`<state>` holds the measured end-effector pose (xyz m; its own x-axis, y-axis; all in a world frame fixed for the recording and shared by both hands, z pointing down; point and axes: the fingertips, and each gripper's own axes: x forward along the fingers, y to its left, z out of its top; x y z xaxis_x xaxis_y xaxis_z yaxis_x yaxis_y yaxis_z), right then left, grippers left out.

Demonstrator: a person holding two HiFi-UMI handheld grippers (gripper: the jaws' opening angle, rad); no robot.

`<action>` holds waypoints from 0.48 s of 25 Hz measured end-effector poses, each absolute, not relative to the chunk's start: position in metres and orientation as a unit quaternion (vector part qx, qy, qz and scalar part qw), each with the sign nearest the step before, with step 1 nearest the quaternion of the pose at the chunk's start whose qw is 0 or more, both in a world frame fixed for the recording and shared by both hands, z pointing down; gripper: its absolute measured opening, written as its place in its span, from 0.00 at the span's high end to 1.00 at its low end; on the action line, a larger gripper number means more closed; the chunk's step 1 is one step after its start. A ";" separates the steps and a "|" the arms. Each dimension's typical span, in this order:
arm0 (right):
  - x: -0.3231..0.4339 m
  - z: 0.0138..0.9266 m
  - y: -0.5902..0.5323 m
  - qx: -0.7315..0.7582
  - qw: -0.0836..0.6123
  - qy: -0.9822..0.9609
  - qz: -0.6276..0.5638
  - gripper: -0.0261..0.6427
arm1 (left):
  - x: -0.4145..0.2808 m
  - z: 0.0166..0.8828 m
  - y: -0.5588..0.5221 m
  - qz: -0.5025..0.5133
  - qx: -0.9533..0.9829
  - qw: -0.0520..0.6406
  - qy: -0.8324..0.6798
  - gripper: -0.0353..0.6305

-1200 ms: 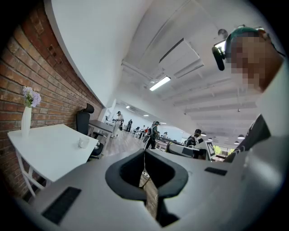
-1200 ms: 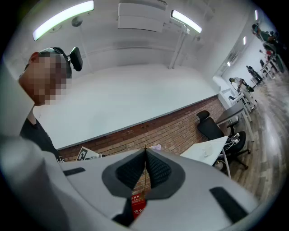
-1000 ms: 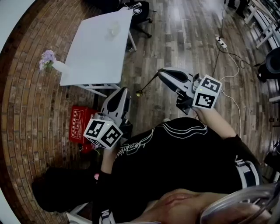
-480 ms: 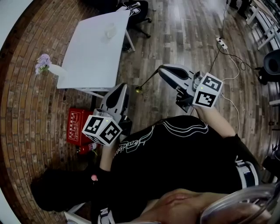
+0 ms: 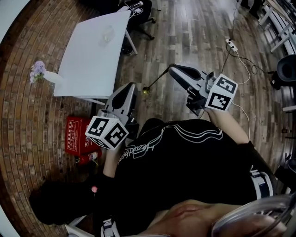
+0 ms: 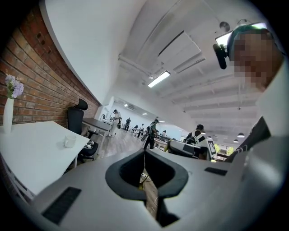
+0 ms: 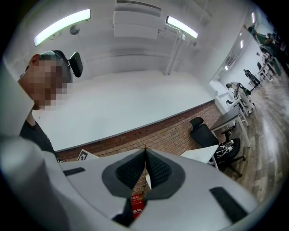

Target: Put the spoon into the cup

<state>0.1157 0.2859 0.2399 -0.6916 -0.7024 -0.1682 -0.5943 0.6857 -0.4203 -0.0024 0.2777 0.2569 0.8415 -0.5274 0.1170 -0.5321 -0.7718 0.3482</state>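
The right gripper (image 5: 171, 70) has its fingers (image 7: 159, 172) pressed fully together on the handle end of the spoon (image 5: 157, 79). The thin handle slants away from the fingertips toward the counter (image 5: 88, 65). Its golden bowl hangs over the wooden floor (image 5: 185, 37), just off the counter's near corner and not above its top.

The left gripper (image 5: 131, 86) is held up near the same corner. Its fingers (image 6: 128, 174) meet at the tips with nothing between them.

The cup (image 5: 107, 33), small and pale, stands on the counter near its far end, well apart from the spoon. A white vase (image 5: 46, 75) with lilac flowers sits at the counter's edge by the brick wall. A black chair (image 5: 138, 9) stands just beyond the counter's far end. A red box (image 5: 74, 135) lies on the floor below the counter's near end, beside the wall.
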 end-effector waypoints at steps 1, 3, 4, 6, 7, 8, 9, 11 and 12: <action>0.119 0.240 0.283 -0.360 0.161 0.903 -0.170 0.96 | 0.001 0.258 0.275 0.008 0.942 0.188 -0.279 0.94; 0.124 0.242 0.276 -0.362 0.163 0.902 -0.172 0.96 | 0.006 0.261 0.267 0.010 0.942 0.191 -0.275 0.94; 0.126 0.244 0.272 -0.362 0.163 0.901 -0.174 0.96 | 0.008 0.262 0.262 0.011 0.943 0.192 -0.273 0.94; 0.129 0.249 0.261 -0.363 0.162 0.900 -0.178 0.96 | 0.012 0.267 0.249 0.012 0.943 0.196 -0.271 0.94; 0.130 0.252 0.254 -0.363 0.162 0.900 -0.180 0.96 | 0.014 0.269 0.242 0.013 0.942 0.198 -0.270 0.94; 0.131 0.255 0.246 -0.365 0.161 0.899 -0.182 0.96 | 0.015 0.272 0.233 0.014 0.942 0.200 -0.269 0.94; 0.132 0.258 0.237 -0.366 0.162 0.897 -0.185 0.96 | 0.016 0.275 0.224 0.015 0.942 0.203 -0.269 0.94; 0.136 0.262 0.217 -0.371 0.164 0.894 -0.189 0.96 | 0.018 0.280 0.203 0.016 0.941 0.208 -0.267 0.94; 0.137 0.264 0.205 -0.374 0.165 0.893 -0.191 0.96 | 0.019 0.282 0.191 0.016 0.940 0.210 -0.267 0.94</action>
